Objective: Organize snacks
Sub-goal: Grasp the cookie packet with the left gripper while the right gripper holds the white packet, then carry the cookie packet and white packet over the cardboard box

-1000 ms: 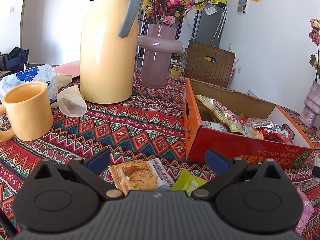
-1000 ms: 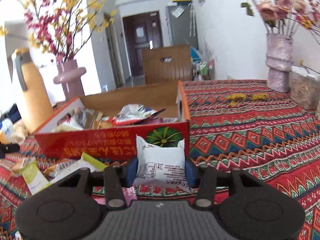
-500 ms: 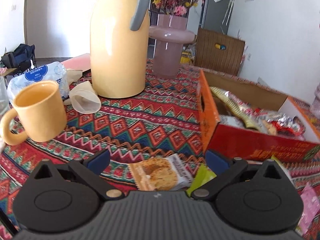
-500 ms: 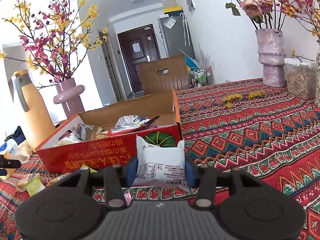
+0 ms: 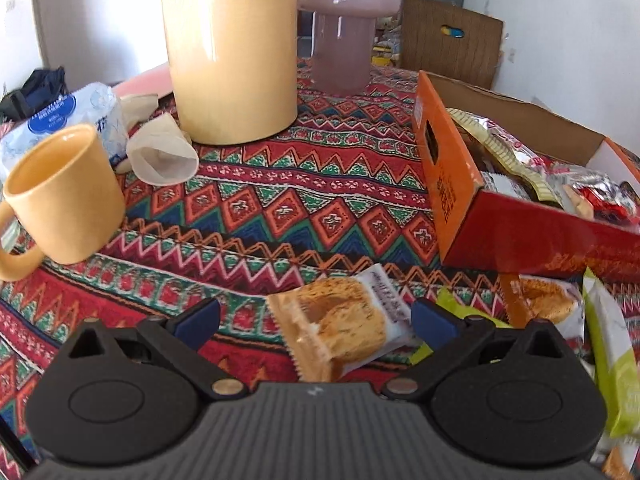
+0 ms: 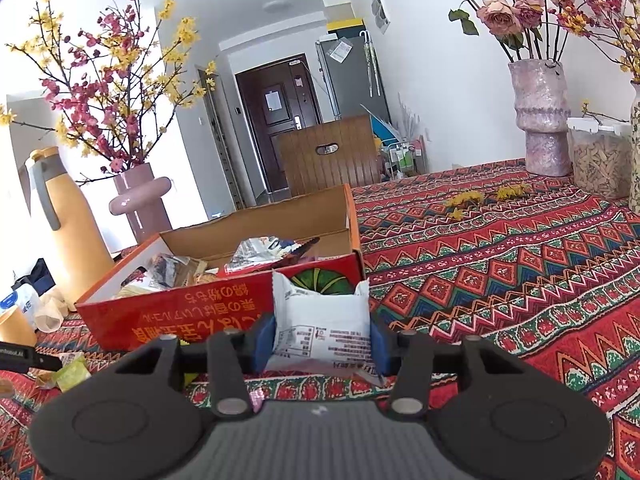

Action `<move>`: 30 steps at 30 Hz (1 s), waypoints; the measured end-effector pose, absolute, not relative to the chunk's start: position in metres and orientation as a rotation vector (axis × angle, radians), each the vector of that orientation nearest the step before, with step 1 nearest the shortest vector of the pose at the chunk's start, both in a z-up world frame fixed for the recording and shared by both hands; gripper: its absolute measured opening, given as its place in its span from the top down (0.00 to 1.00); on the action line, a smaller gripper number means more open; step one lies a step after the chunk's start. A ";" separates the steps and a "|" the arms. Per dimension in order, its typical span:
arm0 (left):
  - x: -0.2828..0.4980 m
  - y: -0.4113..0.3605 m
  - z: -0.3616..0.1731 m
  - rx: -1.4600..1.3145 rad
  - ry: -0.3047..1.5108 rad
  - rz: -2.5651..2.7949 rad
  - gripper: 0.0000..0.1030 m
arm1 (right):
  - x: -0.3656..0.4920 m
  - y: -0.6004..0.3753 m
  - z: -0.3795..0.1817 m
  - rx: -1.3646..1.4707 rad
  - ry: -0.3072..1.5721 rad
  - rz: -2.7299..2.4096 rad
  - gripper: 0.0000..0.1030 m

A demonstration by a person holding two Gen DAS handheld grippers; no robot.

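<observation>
My left gripper (image 5: 316, 320) is open, low over the patterned tablecloth, with a cake snack packet (image 5: 344, 328) lying between its fingers. A green packet (image 5: 608, 344) and a second cake packet (image 5: 540, 300) lie to its right, in front of the red cardboard box (image 5: 532, 240) that holds several snacks. My right gripper (image 6: 320, 340) is shut on a white snack packet (image 6: 320, 324) and holds it raised in front of the same red box (image 6: 192, 312), near its front right corner.
A yellow thermos (image 5: 232, 52), a pink vase (image 5: 344, 28), a yellow mug (image 5: 64, 196), a paper cup (image 5: 164, 156) and a tissue pack (image 5: 64, 120) stand left of the box. At the far right stand a rose vase (image 6: 544, 120) and a jar (image 6: 596, 160).
My left gripper has moved forward and down over the cake packet, which now lies between its fingers. My right gripper has risen with the white packet.
</observation>
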State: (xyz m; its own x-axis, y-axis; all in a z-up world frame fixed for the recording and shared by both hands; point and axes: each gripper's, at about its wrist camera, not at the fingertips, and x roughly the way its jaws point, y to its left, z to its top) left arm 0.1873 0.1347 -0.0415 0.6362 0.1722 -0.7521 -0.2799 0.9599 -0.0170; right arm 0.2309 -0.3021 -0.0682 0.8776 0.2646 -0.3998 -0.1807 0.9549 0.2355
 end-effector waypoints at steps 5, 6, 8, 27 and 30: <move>0.204 0.130 -0.048 -0.179 0.905 0.303 0.01 | 0.231 -0.302 -0.069 0.195 0.445 0.234 0.54; 0.205 0.130 -0.049 -0.185 0.912 0.309 0.02 | 0.231 -0.302 -0.069 0.196 0.445 0.235 0.54; 0.206 0.127 -0.049 -0.178 0.917 0.322 0.05 | 0.232 -0.301 -0.069 0.196 0.446 0.237 0.54; 0.205 0.106 -0.042 -0.096 0.916 0.246 0.47 | 0.234 -0.302 -0.072 0.198 0.463 0.232 0.53; 0.202 0.109 -0.039 -0.101 0.898 0.253 0.47 | 0.234 -0.301 -0.072 0.197 0.464 0.229 0.53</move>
